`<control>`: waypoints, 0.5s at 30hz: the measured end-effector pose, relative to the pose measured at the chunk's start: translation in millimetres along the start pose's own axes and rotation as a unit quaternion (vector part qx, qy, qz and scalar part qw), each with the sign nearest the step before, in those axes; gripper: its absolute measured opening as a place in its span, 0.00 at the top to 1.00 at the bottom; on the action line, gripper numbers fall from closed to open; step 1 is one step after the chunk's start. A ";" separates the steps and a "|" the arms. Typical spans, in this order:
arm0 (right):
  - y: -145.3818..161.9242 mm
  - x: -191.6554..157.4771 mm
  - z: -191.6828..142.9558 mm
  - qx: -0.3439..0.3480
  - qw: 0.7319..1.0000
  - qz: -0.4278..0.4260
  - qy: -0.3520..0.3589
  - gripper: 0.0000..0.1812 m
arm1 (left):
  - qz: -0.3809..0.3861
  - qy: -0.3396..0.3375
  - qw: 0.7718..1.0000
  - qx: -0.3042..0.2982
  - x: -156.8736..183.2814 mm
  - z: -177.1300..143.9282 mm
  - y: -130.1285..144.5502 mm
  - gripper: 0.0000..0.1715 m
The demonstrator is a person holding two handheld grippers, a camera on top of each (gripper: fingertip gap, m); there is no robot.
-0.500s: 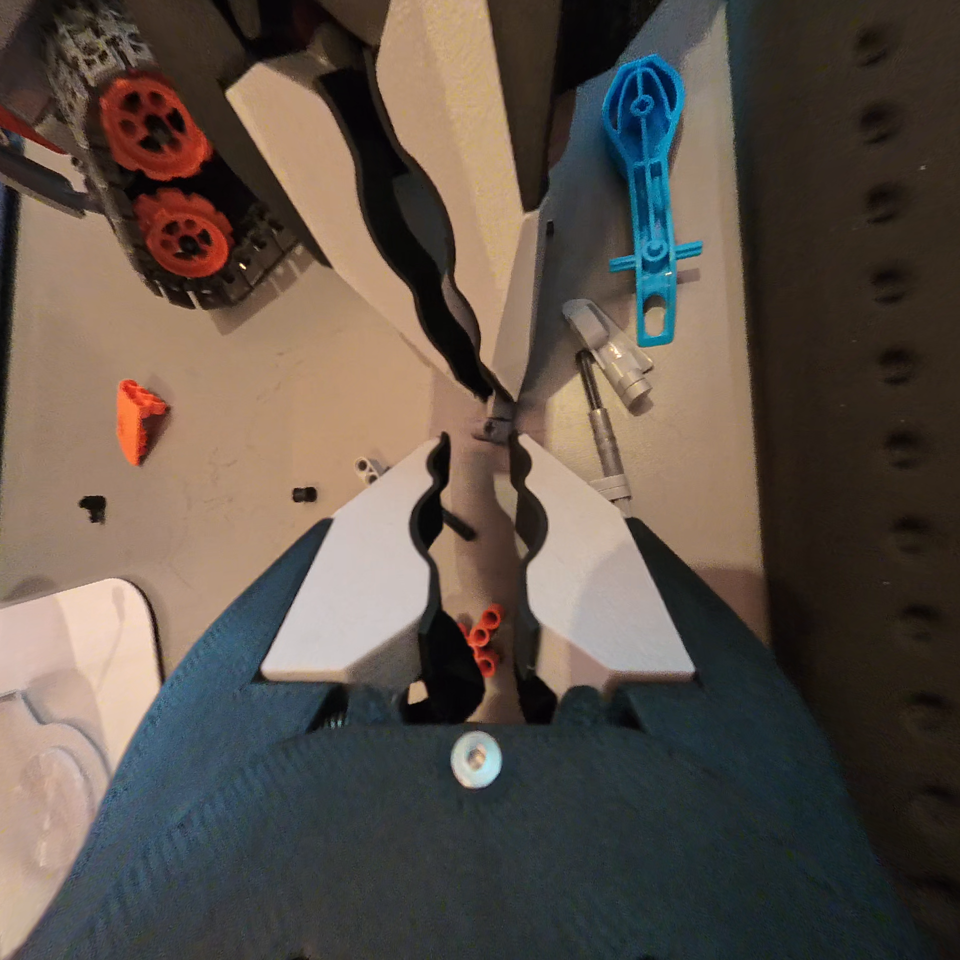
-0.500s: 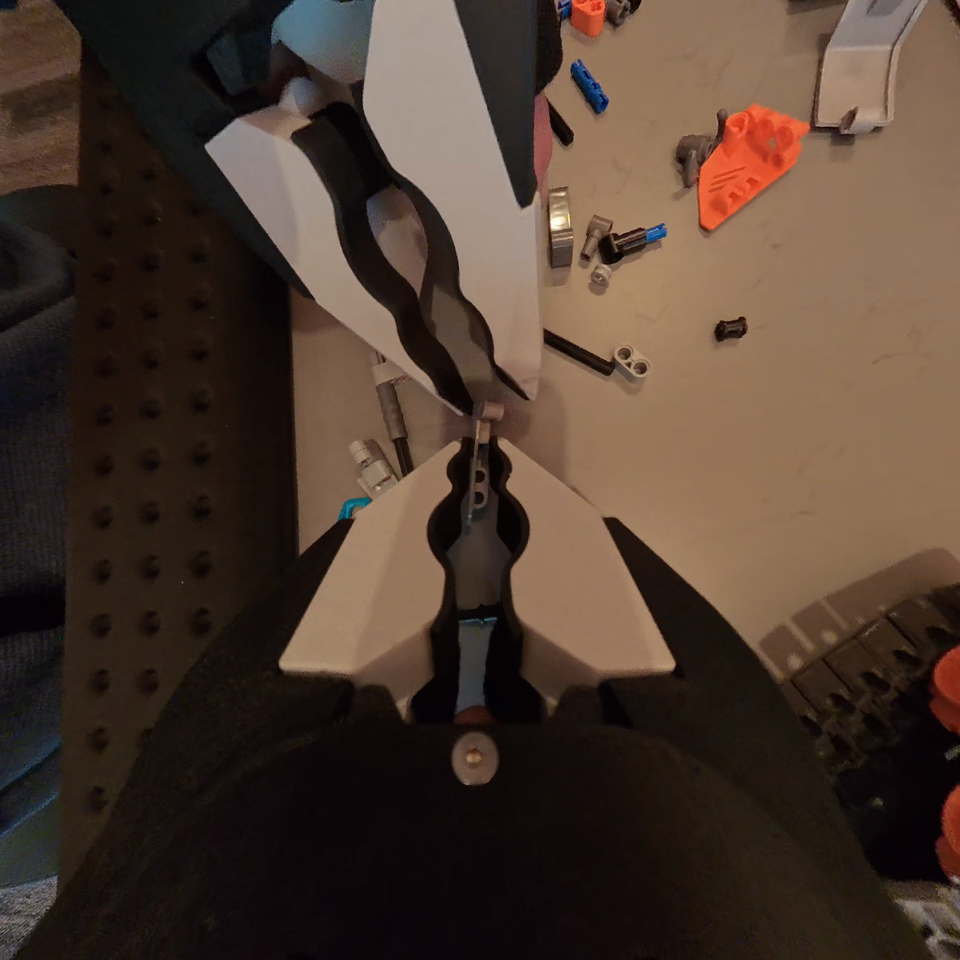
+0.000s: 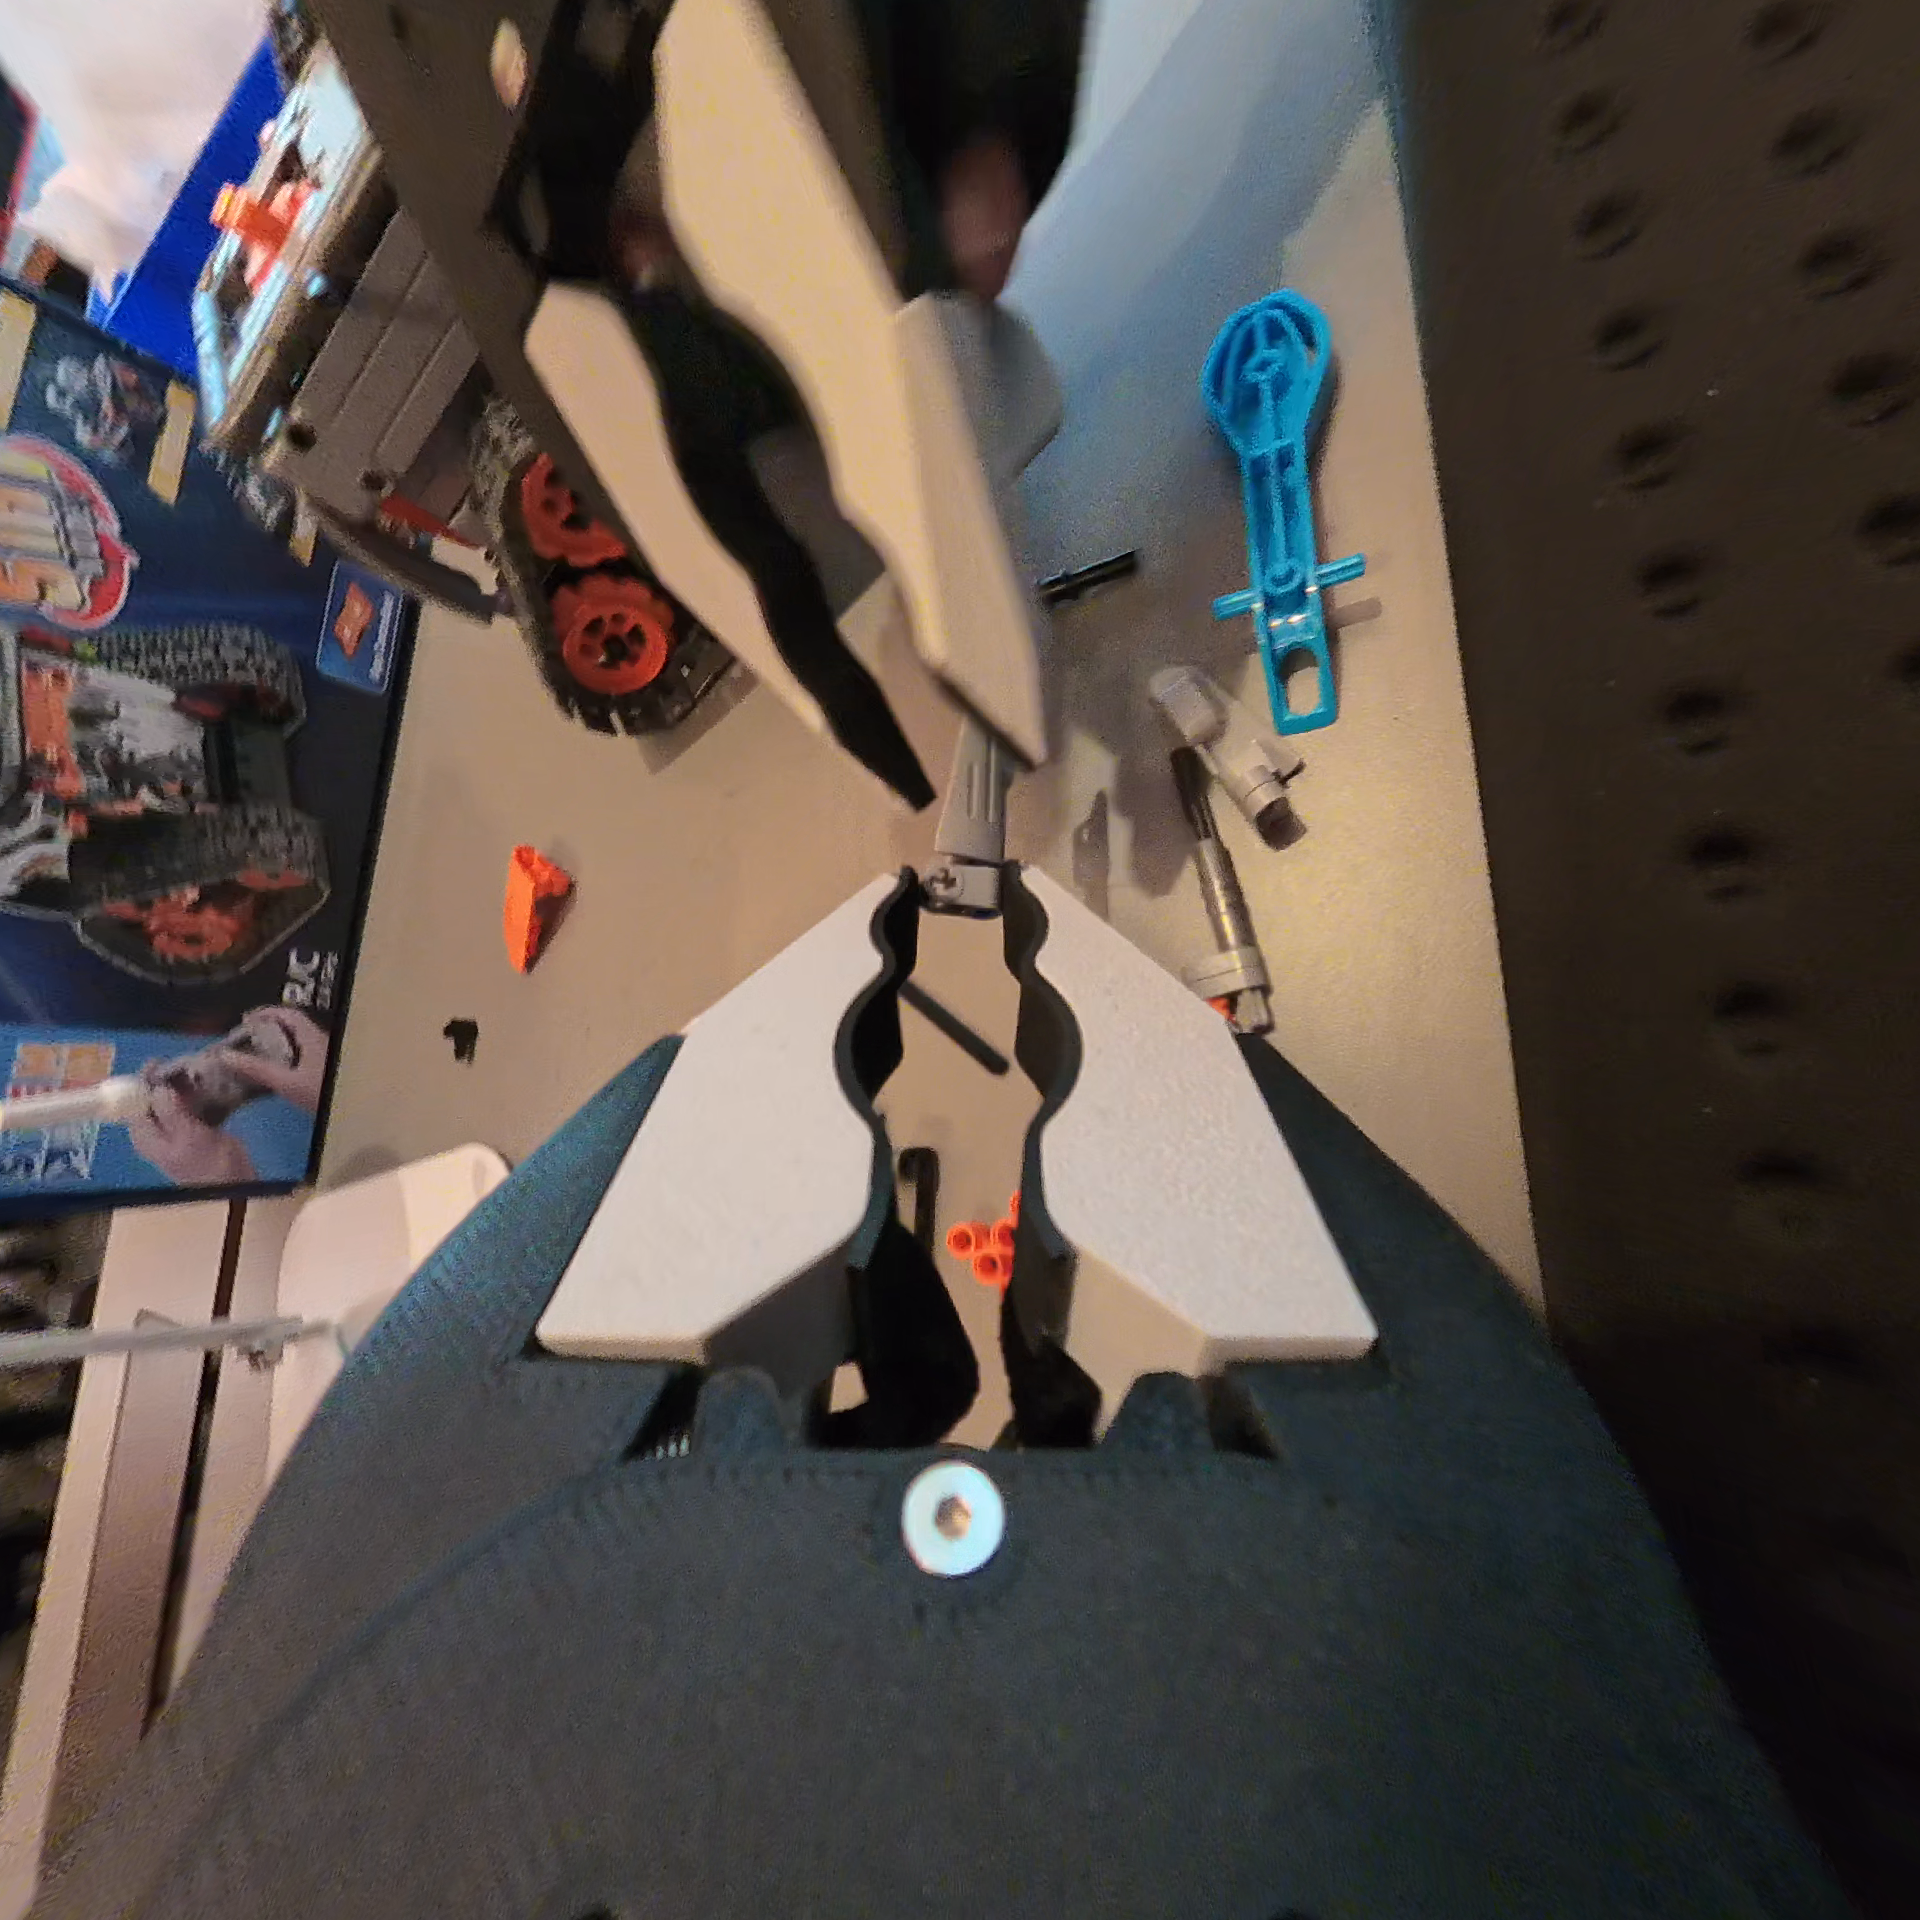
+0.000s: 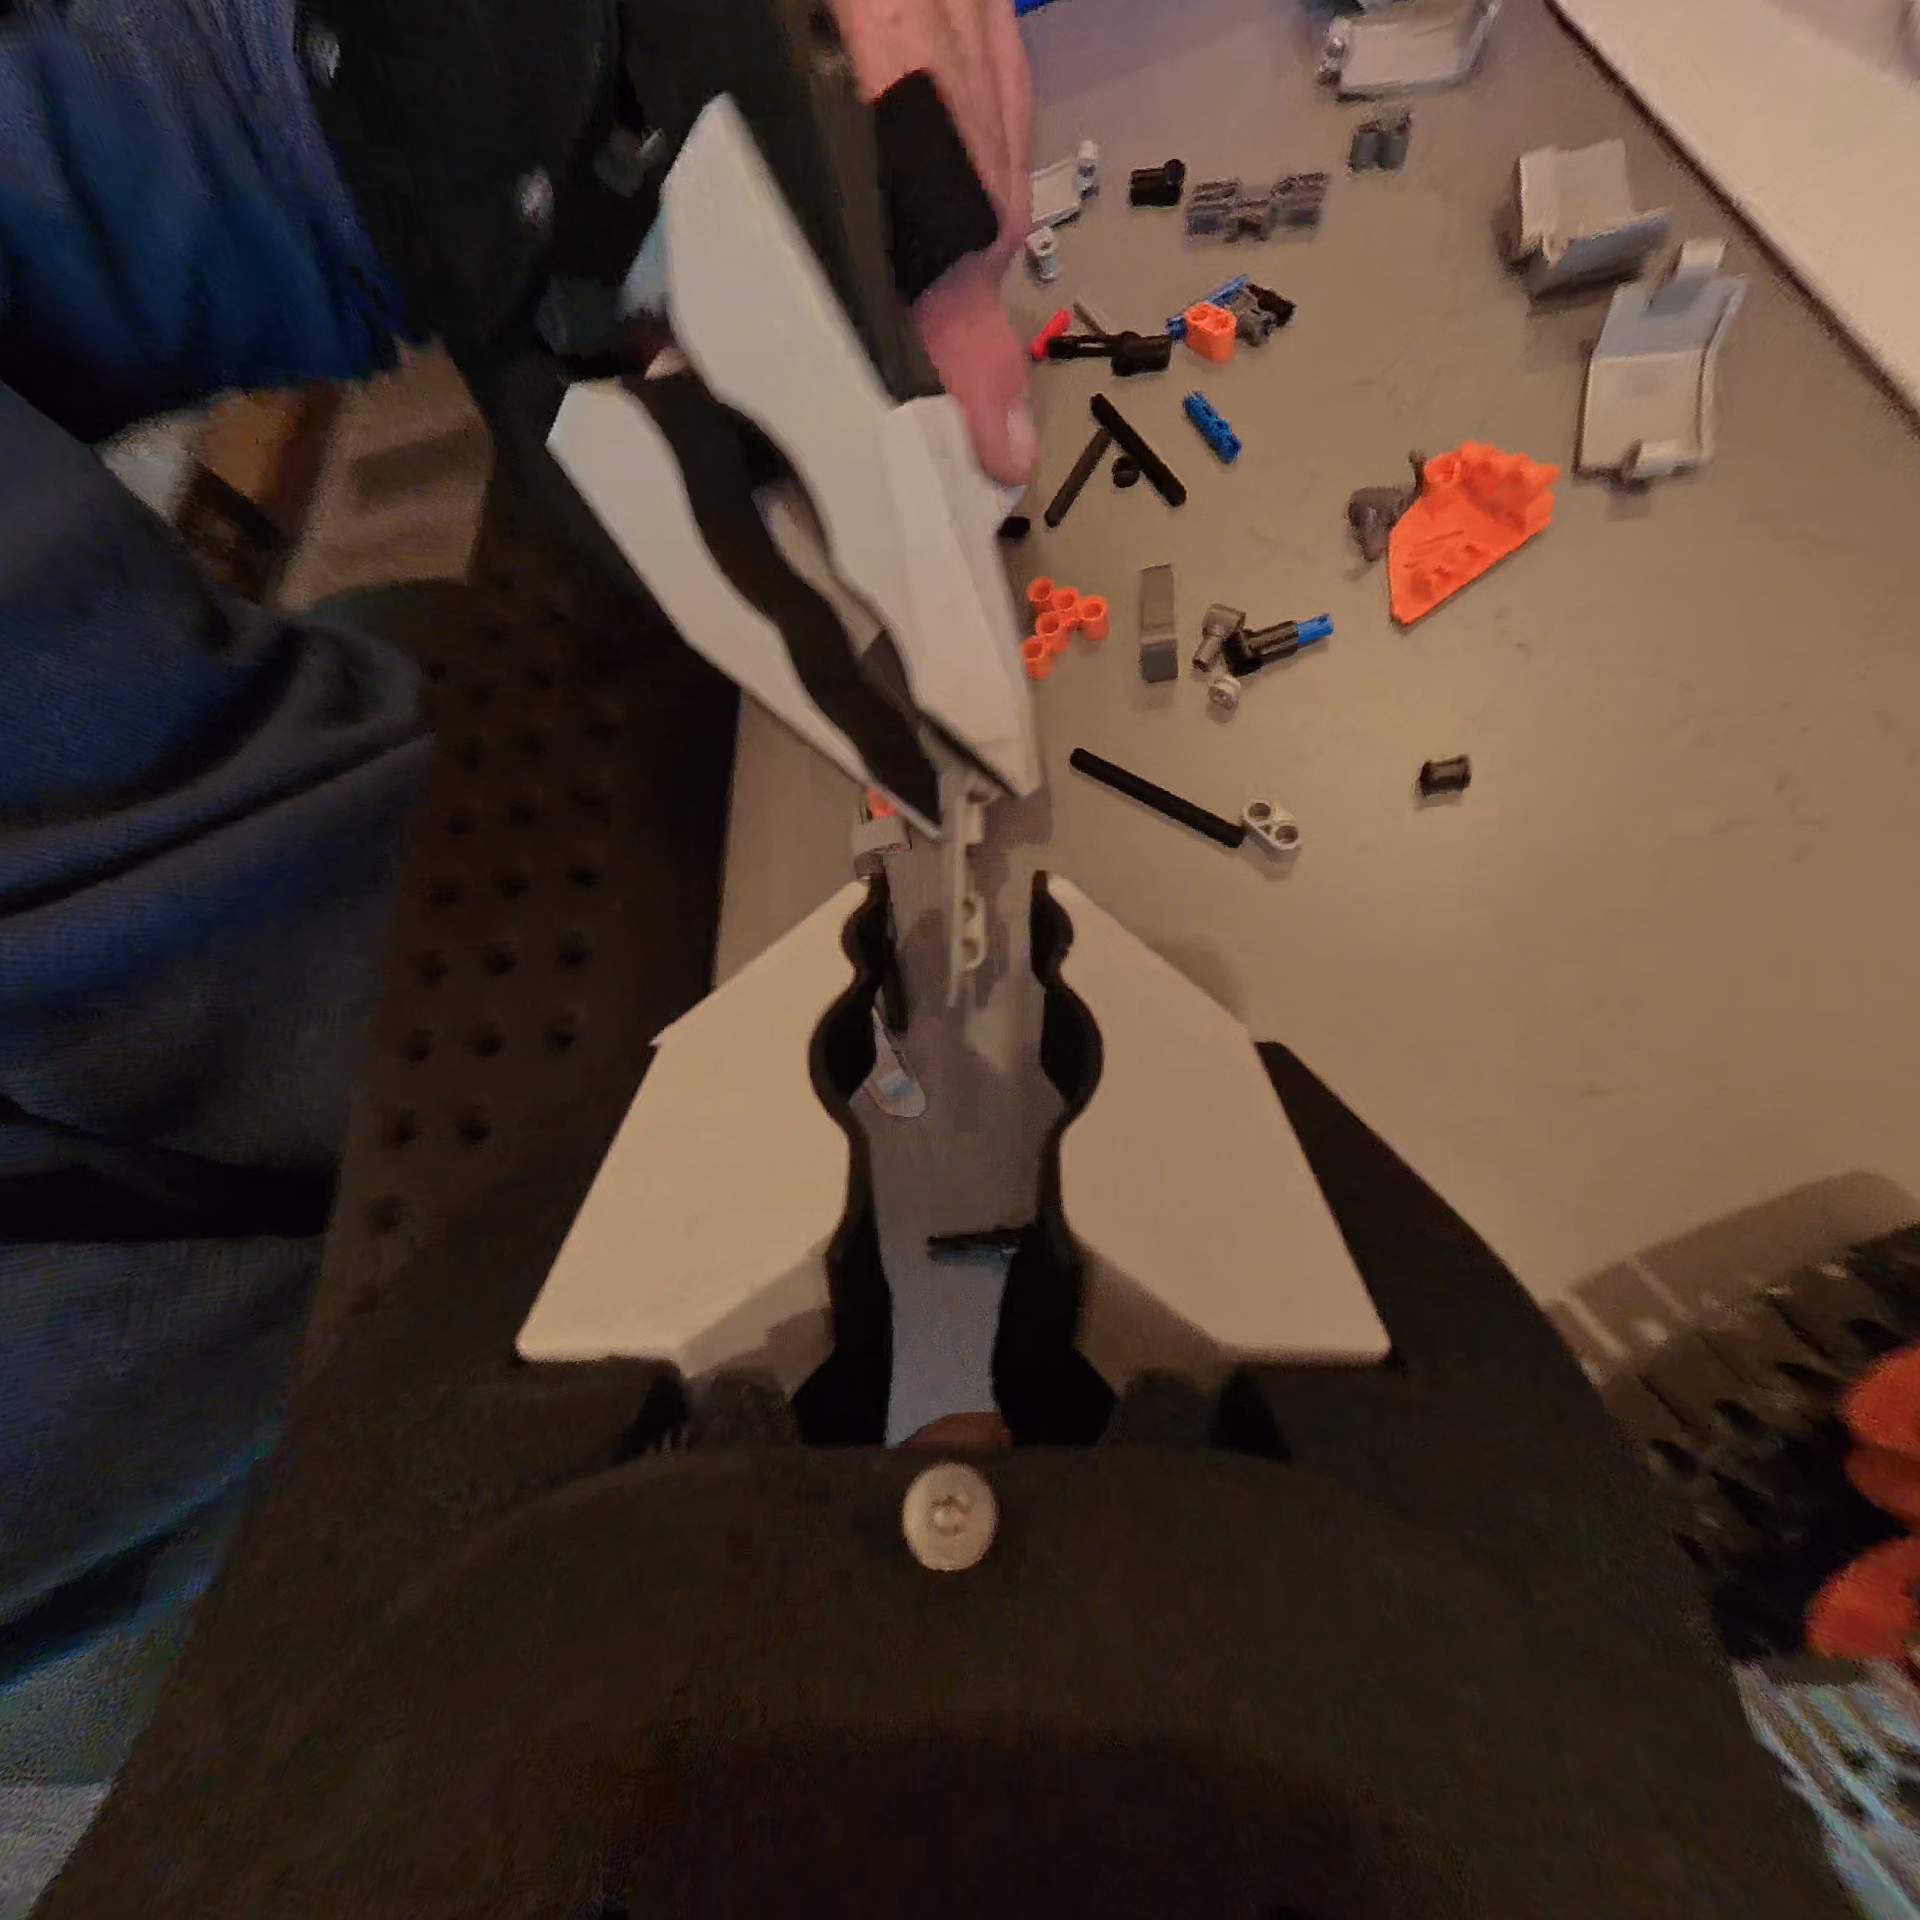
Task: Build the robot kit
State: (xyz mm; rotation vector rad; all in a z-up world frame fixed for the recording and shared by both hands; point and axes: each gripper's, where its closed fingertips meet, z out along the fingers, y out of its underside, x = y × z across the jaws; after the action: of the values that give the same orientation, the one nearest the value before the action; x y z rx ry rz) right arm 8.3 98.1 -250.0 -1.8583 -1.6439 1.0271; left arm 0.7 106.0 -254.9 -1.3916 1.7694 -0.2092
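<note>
My left gripper [image 3: 961,883] is pinched on a small grey connector [image 3: 964,885] at its very tips, and out of that connector rises a grey beam piece [image 3: 977,795] whose far end sits between the tips of my right gripper [image 3: 971,764], which comes in from above in the left wrist view. In the right wrist view, my right gripper [image 4: 961,894] has its jaws parted a little, with the same slim grey beam [image 4: 966,883] running through the gap toward the left gripper [image 4: 961,795]; whether the right one truly clamps it, I cannot tell. A hand [image 4: 966,260] rests on the left gripper's far side. Taking the grey beam as landmark: to its right on the tan tabletop [image 3: 1403,987] lie a grey shock-absorber part [image 3: 1226,821] and, farther, a blue brick-separator tool [image 3: 1273,499]. To its left lie an orange wedge [image 3: 535,904] and, beyond, a tracked vehicle with orange wheels [image 3: 608,634] and a blue printed box [image 3: 177,831]. Just behind it, between my left jaws, sits an orange connector [image 3: 982,1242].
</note>
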 end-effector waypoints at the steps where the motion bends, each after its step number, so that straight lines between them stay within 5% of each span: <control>1: -1.0 0.2 -2.1 -0.011 0.998 -0.047 0.032 0.85 | -0.018 -0.006 1.000 -0.002 -2.6 -2.3 2.0 0.92; 7: -9.2 2.7 -1.3 -0.085 0.945 -0.255 0.184 0.90 | -0.106 0.009 0.994 0.020 -0.7 -13.6 -4.2 0.92; 15: -8.2 -17.7 9.2 -0.033 0.985 -0.158 0.062 0.99 | -0.075 -0.009 0.997 0.016 14.8 -21.6 -5.1 0.92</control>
State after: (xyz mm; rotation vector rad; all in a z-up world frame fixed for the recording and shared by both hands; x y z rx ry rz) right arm -4.1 81.2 -245.4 -1.5978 -1.8403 0.7170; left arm -10.9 83.7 -246.0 -1.5002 1.6406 -0.3026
